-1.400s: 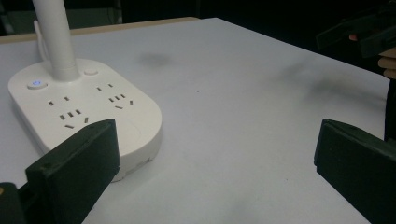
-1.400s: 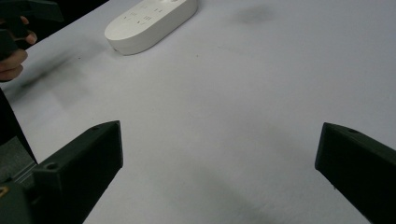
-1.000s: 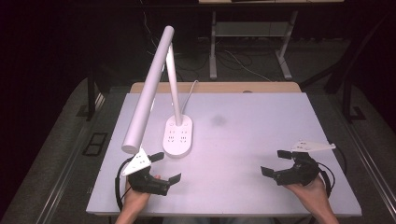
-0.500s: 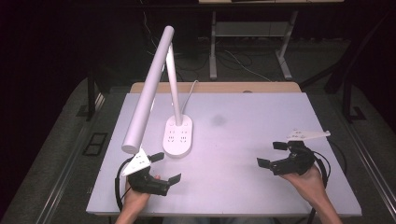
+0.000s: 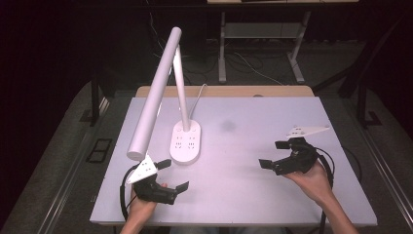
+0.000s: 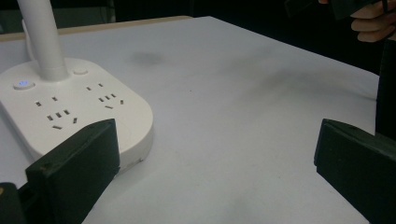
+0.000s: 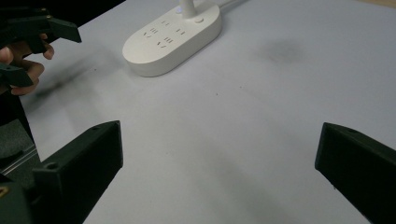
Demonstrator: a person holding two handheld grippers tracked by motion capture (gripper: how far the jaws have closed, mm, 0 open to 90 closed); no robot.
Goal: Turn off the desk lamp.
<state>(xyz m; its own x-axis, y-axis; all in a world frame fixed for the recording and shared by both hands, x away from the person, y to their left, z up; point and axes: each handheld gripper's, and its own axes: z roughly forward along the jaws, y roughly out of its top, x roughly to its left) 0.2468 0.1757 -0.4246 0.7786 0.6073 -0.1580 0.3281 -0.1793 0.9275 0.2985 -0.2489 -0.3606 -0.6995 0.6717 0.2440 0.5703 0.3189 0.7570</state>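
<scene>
Lamp base [image 5: 185, 142] sits just ahead of the wide-open left gripper [image 5: 168, 174]; its left jaw hides the base's near corner in the left gripper view; right gripper [image 5: 274, 154] gapes too.

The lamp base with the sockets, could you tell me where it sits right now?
In the high view the lamp base stands on the table left of centre, just beyond the open left tool.

A lamp [image 5: 186, 142] stood on the table [image 5: 253, 192], left of centre, its base toward the front-left. The left gripper [image 5: 170, 176] sat near the front-left corner, just before the base; the right gripper [image 5: 273, 154] was near the right edge.
</scene>
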